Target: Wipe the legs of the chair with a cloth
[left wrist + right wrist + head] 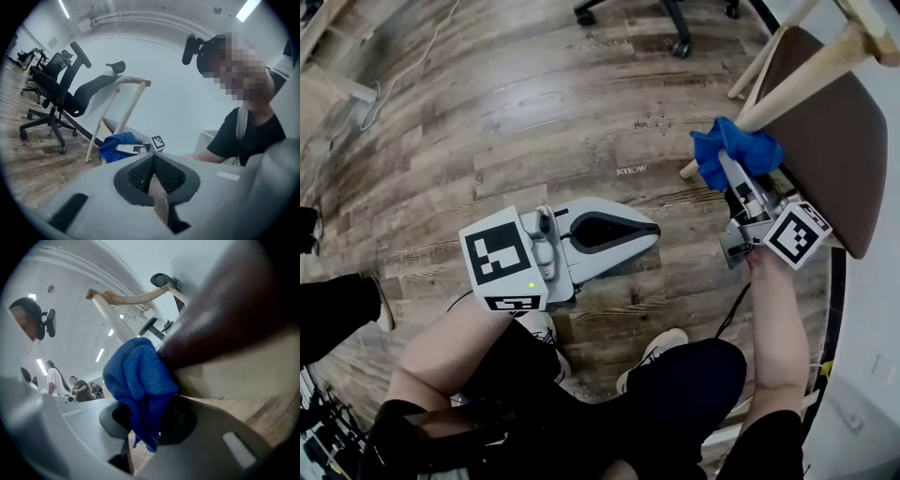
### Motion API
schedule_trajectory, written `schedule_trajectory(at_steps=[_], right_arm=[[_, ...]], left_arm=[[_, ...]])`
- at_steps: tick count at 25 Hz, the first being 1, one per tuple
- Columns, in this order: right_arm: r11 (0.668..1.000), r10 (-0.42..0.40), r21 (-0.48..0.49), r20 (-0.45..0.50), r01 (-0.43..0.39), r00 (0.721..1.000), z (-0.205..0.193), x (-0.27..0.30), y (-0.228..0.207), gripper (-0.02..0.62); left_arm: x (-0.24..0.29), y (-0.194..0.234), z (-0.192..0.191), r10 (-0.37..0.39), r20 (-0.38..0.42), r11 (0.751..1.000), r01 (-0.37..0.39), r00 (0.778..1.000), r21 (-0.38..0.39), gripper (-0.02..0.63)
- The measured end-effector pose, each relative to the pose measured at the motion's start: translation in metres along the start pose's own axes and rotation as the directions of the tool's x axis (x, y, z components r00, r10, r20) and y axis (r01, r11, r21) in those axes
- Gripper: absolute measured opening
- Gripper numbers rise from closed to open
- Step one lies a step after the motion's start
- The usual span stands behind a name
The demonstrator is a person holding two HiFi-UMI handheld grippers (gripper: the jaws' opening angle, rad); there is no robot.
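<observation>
The right tongs (149, 423) clamp a bunched blue cloth (733, 155), pressed against a pale wooden chair leg (825, 67) beside the brown seat (836, 155). The left tongs (154, 186) are closed on nothing, well apart, over the plank floor (534, 103), where "KNOW" is legible; other print is too small

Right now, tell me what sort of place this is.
Likely an office or lab workroom: black wheeled office chairs stand on a wood-look plank floor, with long strip lights on the ceiling.
</observation>
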State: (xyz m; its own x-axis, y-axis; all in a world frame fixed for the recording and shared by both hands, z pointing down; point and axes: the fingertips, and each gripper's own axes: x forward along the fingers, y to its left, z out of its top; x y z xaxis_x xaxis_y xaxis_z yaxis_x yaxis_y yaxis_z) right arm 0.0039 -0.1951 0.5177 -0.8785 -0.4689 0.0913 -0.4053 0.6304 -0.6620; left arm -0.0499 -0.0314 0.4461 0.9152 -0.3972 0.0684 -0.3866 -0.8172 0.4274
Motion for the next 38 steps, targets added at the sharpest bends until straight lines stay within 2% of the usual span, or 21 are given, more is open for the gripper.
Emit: schedule_trajectory(at_steps=[5, 13, 17, 20, 23, 25, 27, 30, 35, 38], right_arm=[[0.999, -0.012, 0.03, -0.034, 0.013, 0.999, -0.034, 0.005, -0.035, 0.092], [0.981, -0.11, 0.138, -0.163, 0.133, 0.981, -0.124, 0.021, -0.118, 0.092], [0.958, -0.175, 0.177, -0.268, 0.227, 0.947, -0.18, 0.031, -0.17, 0.092], [0.926, -0.218, 0.223, -0.342, 0.304, 0.914, -0.217, 0.029, -0.217, 0.093], [0.888, -0.317, 0.192, -0.401, 0.417, 0.859, -0.223, -0.003, -0.253, 0.094], [0.862, -0.348, 0.214, -0.409, 0.46, 0.843, -0.231, -0.003, -0.255, 0.094], [0.853, -0.336, 0.254, -0.401, 0.456, 0.852, -0.24, 0.008, -0.252, 0.094], [0.869, -0.321, 0.252, -0.367, 0.425, 0.873, -0.231, 0.014, -0.242, 0.094], [0.933, -0.203, 0.25, -0.235, 0.26, 0.951, -0.177, 0.03, -0.168, 0.092], [0.954, -0.16, 0.228, -0.156, 0.193, 0.975, -0.134, 0.024, -0.121, 0.092]], left_arm=[[0.003, 0.006, -0.003, 0.01, 0.005, 1.0, -0.01, 1.0, -0.027, 0.0], [-0.019, 0.013, 0.003, 0.034, 0.019, 0.997, -0.032, 0.999, -0.07, 0.0], [-0.035, 0.022, -0.001, 0.071, 0.006, 0.994, -0.07, 0.997, -0.079, 0.0], [-0.035, 0.034, -0.005, 0.117, 0.0, 0.99, -0.117, 0.993, -0.078, 0.0], [-0.028, 0.034, 0.0, 0.123, 0.013, 0.988, -0.121, 0.992, -0.097, 0.0], [-0.033, 0.031, 0.003, 0.124, 0.016, 0.987, -0.121, 0.992, -0.102, 0.0], [-0.041, 0.028, 0.003, 0.128, 0.014, 0.988, -0.126, 0.992, -0.091, 0.0], [-0.043, 0.024, 0.002, 0.114, 0.017, 0.991, -0.113, 0.993, -0.067, 0.0], [-0.039, 0.015, 0.013, 0.059, 0.052, 0.998, -0.057, 0.997, -0.041, 0.0], [-0.018, 0.011, 0.015, 0.026, 0.067, 0.999, -0.023, 0.997, -0.042, 0.0]])
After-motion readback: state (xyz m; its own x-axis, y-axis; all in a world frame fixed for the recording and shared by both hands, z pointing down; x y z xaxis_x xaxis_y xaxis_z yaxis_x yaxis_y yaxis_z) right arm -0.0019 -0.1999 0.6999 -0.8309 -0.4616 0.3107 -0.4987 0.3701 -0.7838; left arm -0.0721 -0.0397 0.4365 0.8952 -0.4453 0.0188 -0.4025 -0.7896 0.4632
